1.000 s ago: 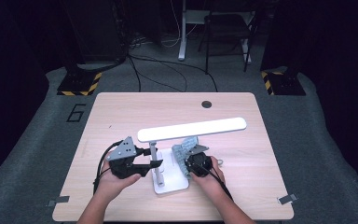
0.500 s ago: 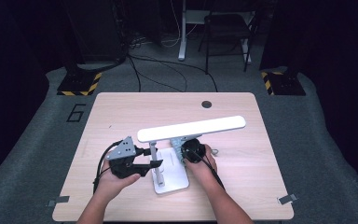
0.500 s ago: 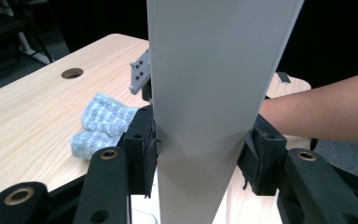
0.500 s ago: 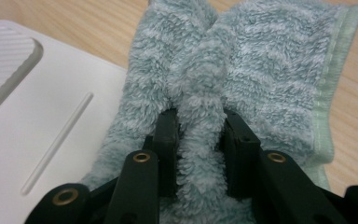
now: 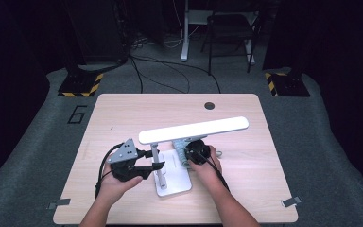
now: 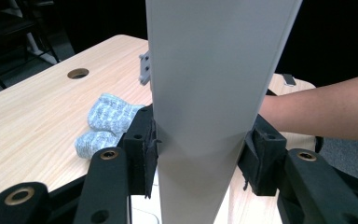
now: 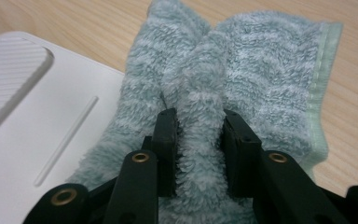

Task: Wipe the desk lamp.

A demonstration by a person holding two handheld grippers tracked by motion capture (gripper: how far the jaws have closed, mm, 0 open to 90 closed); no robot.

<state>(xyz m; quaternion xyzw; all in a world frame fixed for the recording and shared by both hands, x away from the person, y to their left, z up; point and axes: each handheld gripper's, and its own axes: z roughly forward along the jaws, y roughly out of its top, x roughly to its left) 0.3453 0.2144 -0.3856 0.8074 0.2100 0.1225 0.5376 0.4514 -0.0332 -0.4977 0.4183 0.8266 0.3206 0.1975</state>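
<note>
Left claw (image 5: 157, 158) clamped on the upright post (image 6: 214, 70) of the white desk lamp, pads pressed against both flat sides, holding it steady near the middle of the surface (image 5: 246, 189). Right claw (image 7: 199, 126) pinched shut on a raised fold of the pale green terry cloth (image 7: 261, 60), with the rest of the cloth spread flat beneath and ahead of the jaws.

Key relation: cloth sits half on the wood, half over the right edge of the lamp base (image 7: 37, 116). From the right claw, bare base plate lies to the left in the right gripper view; in the high view, that means toward the post and the left claw. Long axis of the base (image 5: 172, 179) runs roughly from the post toward the person, so a wiping stroke would probably go along that line.

Lamp head (image 5: 194, 130) hangs as 1 long bar directly above the right claw (image 5: 189, 153) and cloth (image 5: 179, 145), slanting slightly up toward the right. Little headroom there, judging by the overlap; best kept low while sliding sideways.

Right hand clearly nearer the base plate; left occupied as anchor. Both 2 claws close together, post between them.
</note>
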